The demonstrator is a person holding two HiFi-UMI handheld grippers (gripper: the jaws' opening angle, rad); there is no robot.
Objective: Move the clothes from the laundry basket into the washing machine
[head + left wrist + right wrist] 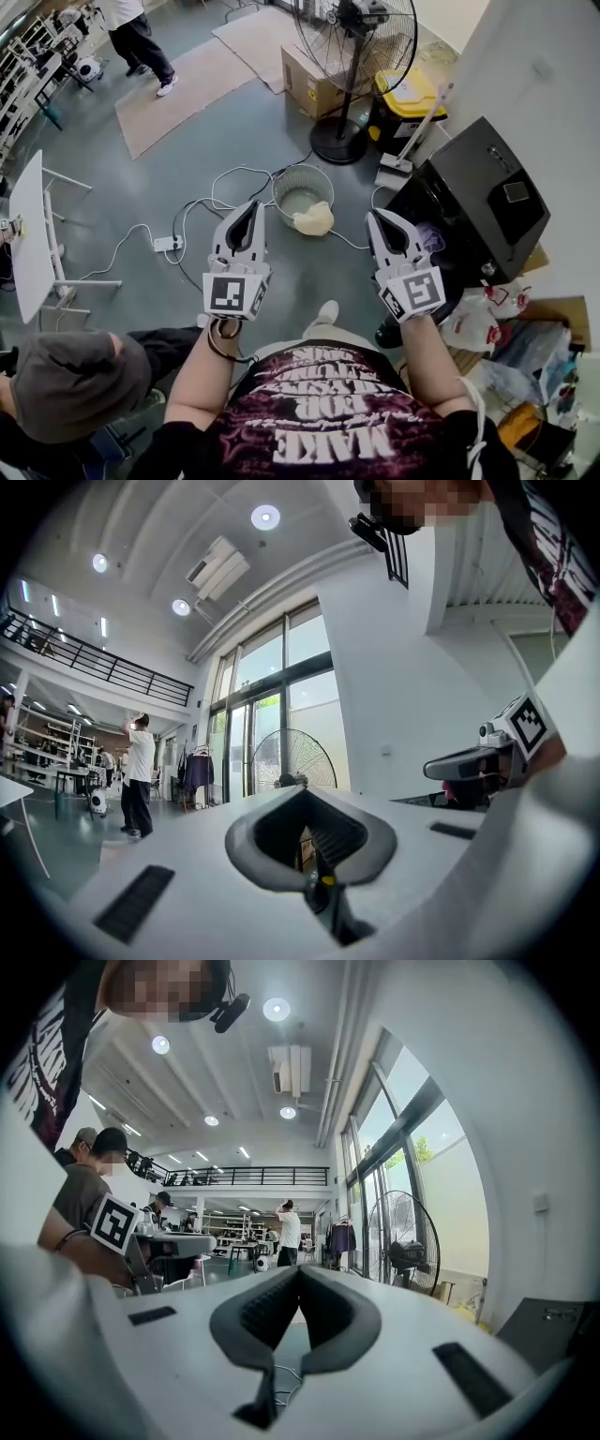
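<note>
A round wire laundry basket (pixel 302 186) stands on the grey floor ahead of me, with a pale yellow cloth (pixel 313 220) hanging over its near rim. To the right sits the black washing machine (pixel 478 202), with a purplish garment (pixel 431 235) at its opening. My left gripper (pixel 247 207) is held level, short of the basket on its left, shut and empty. My right gripper (pixel 375 217) is level between basket and machine, also shut with nothing in it. In the left gripper view the jaw tips (pixel 302 788) meet; in the right gripper view they (pixel 298 1269) meet too.
A tall pedestal fan (pixel 352 56) stands behind the basket beside a cardboard box (pixel 314 80) and a yellow-lidded bin (pixel 408 98). White cables and a power strip (pixel 167 244) lie on the floor at left. A white table (pixel 26 234) stands left; bags (pixel 487 323) crowd the right. A person (pixel 136 37) stands far back.
</note>
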